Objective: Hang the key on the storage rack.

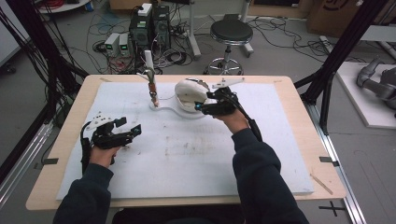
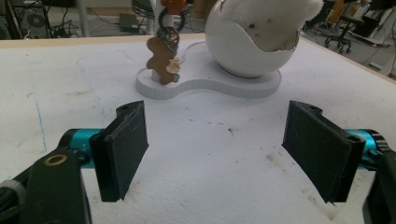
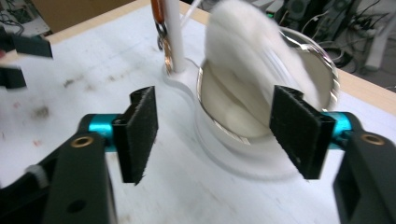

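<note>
White fluffy pad (image 3: 247, 56) in egg-shaped bowl (image 3: 299, 74) just ahead of right tool (image 3: 215, 135), jaws wide, nothing betw. them.

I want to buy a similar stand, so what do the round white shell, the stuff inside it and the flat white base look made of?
The round white shell looks like smooth, glossy hard plastic or ceramic, with a clean-cut rim. The white filling looks like soft plush or fleece, fuzzy and matte. The flat white base seems rigid matte plastic or foam board, with straight cut edges.

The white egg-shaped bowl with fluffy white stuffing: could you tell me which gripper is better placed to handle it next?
Probably the right gripper: its open jaws sit beside the white egg-shaped bowl; the left gripper is farther away.
</note>
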Available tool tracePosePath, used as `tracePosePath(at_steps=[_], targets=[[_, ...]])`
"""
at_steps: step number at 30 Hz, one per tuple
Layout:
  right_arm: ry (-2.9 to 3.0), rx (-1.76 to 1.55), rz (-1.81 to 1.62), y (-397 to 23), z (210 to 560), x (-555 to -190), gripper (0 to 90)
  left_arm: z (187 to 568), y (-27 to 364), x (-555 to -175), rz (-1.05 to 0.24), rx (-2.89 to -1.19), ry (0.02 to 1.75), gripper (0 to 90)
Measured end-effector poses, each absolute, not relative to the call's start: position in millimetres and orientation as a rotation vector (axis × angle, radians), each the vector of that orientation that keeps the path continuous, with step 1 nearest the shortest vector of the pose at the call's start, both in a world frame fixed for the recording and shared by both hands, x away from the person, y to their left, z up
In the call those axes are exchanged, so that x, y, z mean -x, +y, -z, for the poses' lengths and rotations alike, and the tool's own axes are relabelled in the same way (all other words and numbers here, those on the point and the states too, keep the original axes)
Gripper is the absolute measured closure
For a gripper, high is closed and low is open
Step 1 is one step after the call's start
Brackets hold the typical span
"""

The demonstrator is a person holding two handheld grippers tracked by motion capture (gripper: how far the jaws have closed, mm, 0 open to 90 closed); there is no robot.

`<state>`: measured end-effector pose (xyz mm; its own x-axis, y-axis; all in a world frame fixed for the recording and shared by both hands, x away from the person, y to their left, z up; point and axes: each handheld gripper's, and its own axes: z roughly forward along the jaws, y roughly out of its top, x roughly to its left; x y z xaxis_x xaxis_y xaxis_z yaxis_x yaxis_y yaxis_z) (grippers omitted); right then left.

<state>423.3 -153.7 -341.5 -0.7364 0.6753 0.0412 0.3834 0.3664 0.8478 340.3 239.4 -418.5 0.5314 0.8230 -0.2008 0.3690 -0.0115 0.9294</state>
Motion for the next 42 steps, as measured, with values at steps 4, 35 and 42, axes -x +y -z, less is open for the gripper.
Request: tracePosePath(at_steps=[4, 35, 42], targets=[[2.302, -0.92, -1.264, -171.6, 349.8, -413.0, 24.6, 418.7, 238.3, -340.3, -0.478, -1.61, 1.029, 20.3], [2.091, -1.144, -1.176, -315.6, 405.4, -332.3, 21.5, 420.3, 236.5, -343.4, -0.501, -1.596, 0.996, 19.6], [2.077, -1.153, -1.172, -316.8, 405.2, -330.6, 21.6, 417.1, 236.8, -339.7, -0.514, -1.59, 0.984, 19.6]])
